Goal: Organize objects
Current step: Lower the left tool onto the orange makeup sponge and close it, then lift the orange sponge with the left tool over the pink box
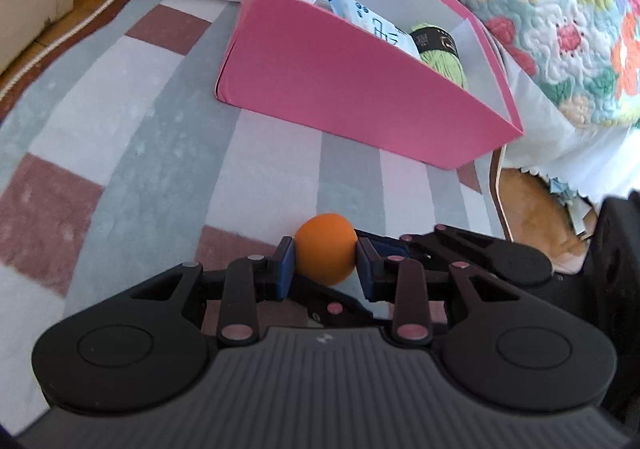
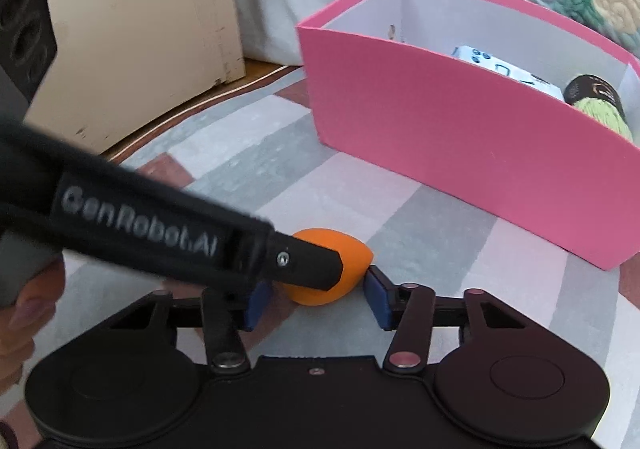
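- Underneath: a low-pile rug [image 1: 168, 137] in flat grey, white and dusty-red blocks, soft and matte.
- Near centre: a small orange sponge [image 1: 326, 249], egg-shaped, smooth and matte, 1 end tapering to a blunt tip in the right wrist view [image 2: 320, 281], resting on the rug.
- Left gripper [image 1: 325, 263]: clenched on the orange sponge, 2 blue pads pressed flat to its left and right flanks, black linkage arms folded in behind.
- Right gripper [image 2: 318, 299]: not closed on anything; right blue pad just beside the sponge's tapered end, contact unclear; left pad half hidden behind the other tool's black finger, a gap showing to the sponge.
- Far right: a pink box [image 1: 340, 89], stiff smooth card, white inside, open-topped, well apart from the sponge.
- Inside the box: a white packet [image 1: 372, 23] with blue print and a skein of green yarn [image 1: 444, 57] in a dark band.
- Beyond: a quilted floral bedspread [image 1: 540, 1], puffy and stitched.
- Far left: a cream cabinet [image 2: 132, 29], paint chipped at the lower edges.
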`<state>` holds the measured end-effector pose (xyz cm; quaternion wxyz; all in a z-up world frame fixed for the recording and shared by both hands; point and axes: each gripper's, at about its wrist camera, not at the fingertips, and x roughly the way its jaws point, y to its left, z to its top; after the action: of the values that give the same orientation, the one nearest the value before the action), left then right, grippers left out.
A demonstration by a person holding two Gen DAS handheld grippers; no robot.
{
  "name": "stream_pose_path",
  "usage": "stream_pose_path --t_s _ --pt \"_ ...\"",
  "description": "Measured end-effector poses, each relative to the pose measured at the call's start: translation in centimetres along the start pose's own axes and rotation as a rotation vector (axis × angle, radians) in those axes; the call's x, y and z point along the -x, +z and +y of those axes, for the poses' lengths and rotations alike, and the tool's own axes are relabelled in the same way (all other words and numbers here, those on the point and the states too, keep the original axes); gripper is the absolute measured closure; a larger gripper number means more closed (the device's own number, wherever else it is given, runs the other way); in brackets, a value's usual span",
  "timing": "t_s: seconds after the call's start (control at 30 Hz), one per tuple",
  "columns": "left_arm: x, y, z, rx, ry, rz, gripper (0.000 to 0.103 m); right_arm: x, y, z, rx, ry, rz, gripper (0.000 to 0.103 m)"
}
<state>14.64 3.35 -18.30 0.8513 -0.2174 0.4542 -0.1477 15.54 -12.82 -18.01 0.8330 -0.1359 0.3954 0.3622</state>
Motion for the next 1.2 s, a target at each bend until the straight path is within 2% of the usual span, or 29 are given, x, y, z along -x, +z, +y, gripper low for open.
stream_pose_path --t_s 0.13,0.23,0.37,0.7,1.0,1.13,1.2 --pt "2.3 -0.2 -1.6 0.016 -0.066 0.024 0.073 2.2 -0.8 0.2 0.02 0.0 0.036 0.055" --pt "3.3 0.0 -3.2 -0.059 -0.032 0.012 0.073 3.3 -0.2 0.5 0.039 0.022 0.006 0.056" --pt "4.3 0.3 -3.6 -0.04 -0.059 0.019 0.073 4.5 0.2 0.2 0.028 0.035 -0.003 0.058" --pt "8.2 1.7 -5.6 -0.034 -0.056 0.044 0.073 8.2 2.2 2.4 0.112 0.019 -0.035 0.059" --pt "11.5 6.5 -8.8 -0.063 0.006 0.039 0.073 10.4 7.2 2.5 0.147 -0.008 -0.071 0.059" --pt "12.5 9.3 -9.9 -0.096 0.038 0.022 0.073 11.0 10.1 1.6 0.133 0.016 -0.09 0.059" --pt "12.7 10.6 -10.5 -0.152 0.054 0.01 0.073 11.0 11.6 0.9 0.125 0.044 -0.104 0.058"
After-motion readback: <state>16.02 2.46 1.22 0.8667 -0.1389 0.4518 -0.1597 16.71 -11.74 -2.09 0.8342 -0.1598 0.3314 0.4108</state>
